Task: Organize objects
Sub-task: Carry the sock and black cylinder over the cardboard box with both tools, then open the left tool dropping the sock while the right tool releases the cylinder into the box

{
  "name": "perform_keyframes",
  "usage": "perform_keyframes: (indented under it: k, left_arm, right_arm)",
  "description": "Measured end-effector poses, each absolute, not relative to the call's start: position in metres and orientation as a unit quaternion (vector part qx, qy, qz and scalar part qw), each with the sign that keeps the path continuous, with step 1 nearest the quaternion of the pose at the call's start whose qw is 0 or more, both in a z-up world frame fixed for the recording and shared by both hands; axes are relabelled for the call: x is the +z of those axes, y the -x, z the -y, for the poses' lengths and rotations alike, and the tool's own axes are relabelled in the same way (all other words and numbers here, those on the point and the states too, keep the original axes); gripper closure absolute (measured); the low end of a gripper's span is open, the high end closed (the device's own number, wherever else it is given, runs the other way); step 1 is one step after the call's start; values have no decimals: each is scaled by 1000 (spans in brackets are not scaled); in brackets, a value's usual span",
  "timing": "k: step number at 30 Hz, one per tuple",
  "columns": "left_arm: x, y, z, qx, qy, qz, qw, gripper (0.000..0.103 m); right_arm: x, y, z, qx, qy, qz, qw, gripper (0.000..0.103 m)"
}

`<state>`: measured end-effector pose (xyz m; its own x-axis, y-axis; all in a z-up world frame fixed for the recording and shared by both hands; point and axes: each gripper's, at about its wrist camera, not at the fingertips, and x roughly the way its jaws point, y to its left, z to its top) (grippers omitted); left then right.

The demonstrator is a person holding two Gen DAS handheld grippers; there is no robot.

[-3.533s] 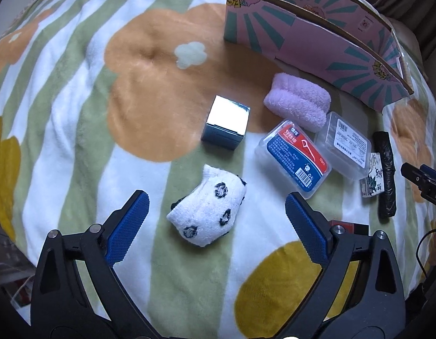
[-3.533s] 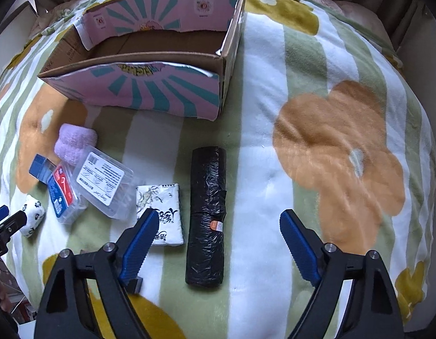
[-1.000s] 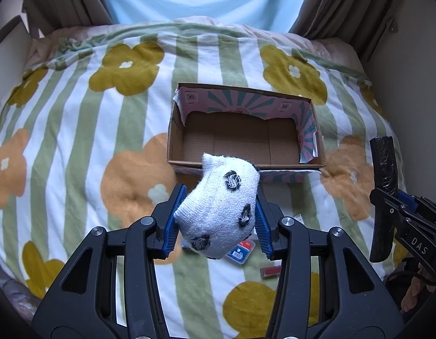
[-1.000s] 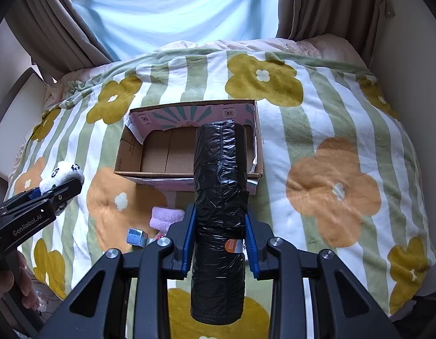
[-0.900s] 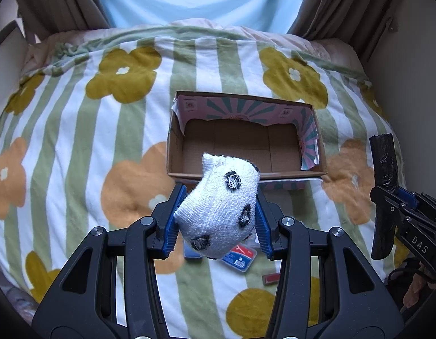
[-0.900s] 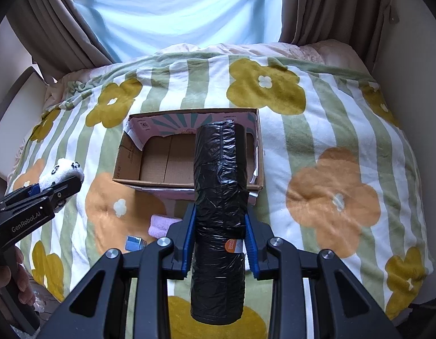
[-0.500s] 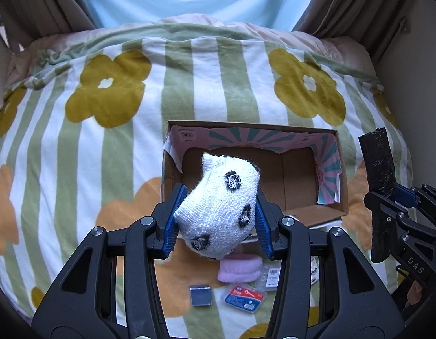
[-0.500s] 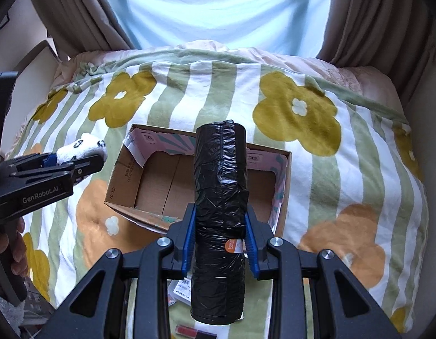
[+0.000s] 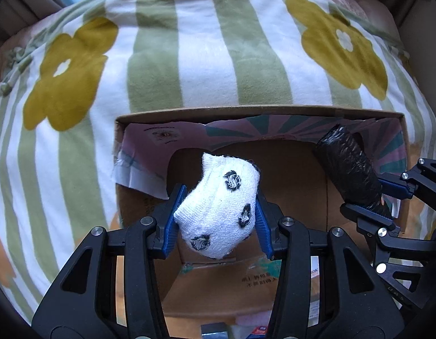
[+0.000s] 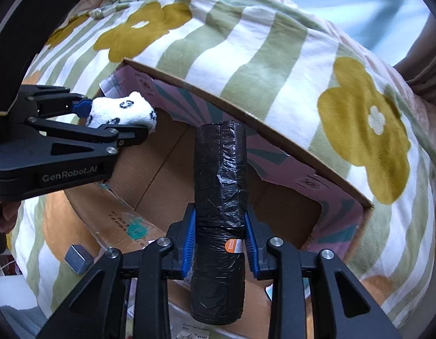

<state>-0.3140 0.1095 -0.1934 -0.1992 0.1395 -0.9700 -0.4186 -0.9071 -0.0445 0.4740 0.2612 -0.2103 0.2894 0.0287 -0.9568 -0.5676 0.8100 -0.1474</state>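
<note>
My left gripper (image 9: 216,220) is shut on a rolled white sock with black spots (image 9: 218,212), held over the left part of an open cardboard box (image 9: 291,169) with pink and teal inner walls. The same sock (image 10: 120,113) and left gripper (image 10: 110,121) show at the left of the right wrist view. My right gripper (image 10: 219,240) is shut on a black roll of bin bags (image 10: 219,197), which hangs over the box (image 10: 172,169) interior. In the left wrist view this black roll (image 9: 350,169) and right gripper (image 9: 378,200) are at the box's right end.
The box sits on a bed covered by a green-and-white striped blanket with yellow flowers (image 9: 206,50). A small silver cube (image 10: 78,258) lies on the blanket in front of the box. A purple towel roll (image 9: 254,317) and other small packages peek out below the box's near wall.
Both grippers have moved forward and down from high above the bed to just over the box, each still holding its item. The box now fills both views.
</note>
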Motion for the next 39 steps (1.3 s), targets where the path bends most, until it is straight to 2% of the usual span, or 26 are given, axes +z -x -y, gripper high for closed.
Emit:
perform_keyframes:
  k: [6, 13, 14, 15, 16, 18, 21, 31, 39]
  left_arm:
    - [-227, 321, -121, 752, 618, -131, 187, 61]
    - [-233, 323, -124, 751, 619, -139, 186, 61]
    - [-230, 322, -124, 754, 613, -141, 187, 55]
    - [-227, 322, -124, 756, 610, -136, 193, 44]
    - [-224, 321, -123, 756, 609, -123, 207, 38]
    - [-221, 319, -128, 747, 613, -108, 234, 1]
    - [-217, 315, -142, 751, 601, -145, 230, 0]
    - [-214, 316, -146, 749, 607, -132, 231, 0]
    - [-190, 310, -137, 756, 599, -121, 235, 0]
  right_arm:
    - [-252, -488, -256, 208, 244, -585, 745, 74]
    - [-255, -481, -254, 217, 243, -580, 747, 74]
    - [-254, -479, -254, 215, 249, -577, 747, 73]
    - [-254, -476, -254, 215, 253, -578, 746, 62]
    - [-253, -473, -253, 218, 252, -577, 745, 32]
    - [-249, -466, -250, 233, 244, -566, 752, 1]
    - [-248, -455, -247, 245, 241, -564, 751, 1]
    - [-246, -425, -237, 231, 250, -559, 756, 1]
    - [-223, -397, -227, 220, 249, -553, 764, 1]
